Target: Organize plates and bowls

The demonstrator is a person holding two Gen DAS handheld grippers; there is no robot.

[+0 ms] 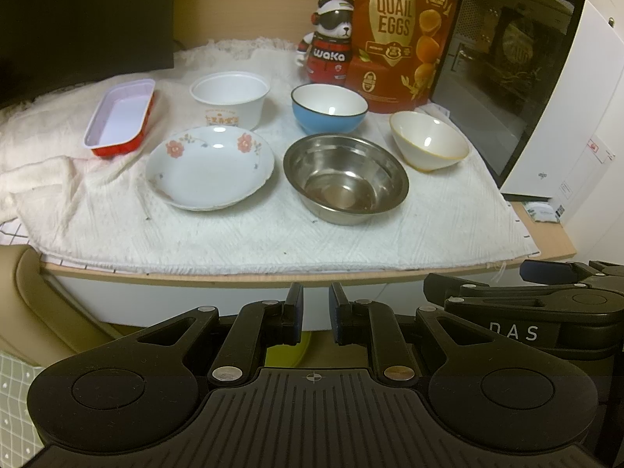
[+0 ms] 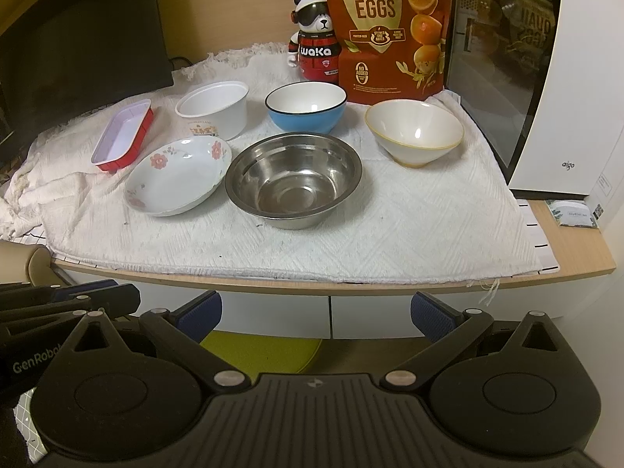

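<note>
My two wrist cameras are looking forward and downward from just off the worktop's (image 1: 249,276) near edge, side by side; both are sharing the white cloth (image 2: 351,234) and its dishes.

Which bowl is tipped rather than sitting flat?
The white bowl with the yellow rim, far right by the appliance; it leans on its small foot. The blue bowl and steel bowl sit level.

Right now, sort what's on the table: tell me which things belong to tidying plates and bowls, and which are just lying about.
For the job: red tray, white tub, blue bowl, flowered plate, steel bowl, cream bowl.

Just lying about: panda figure, quail egg bag, white cloth, white appliance.
</note>
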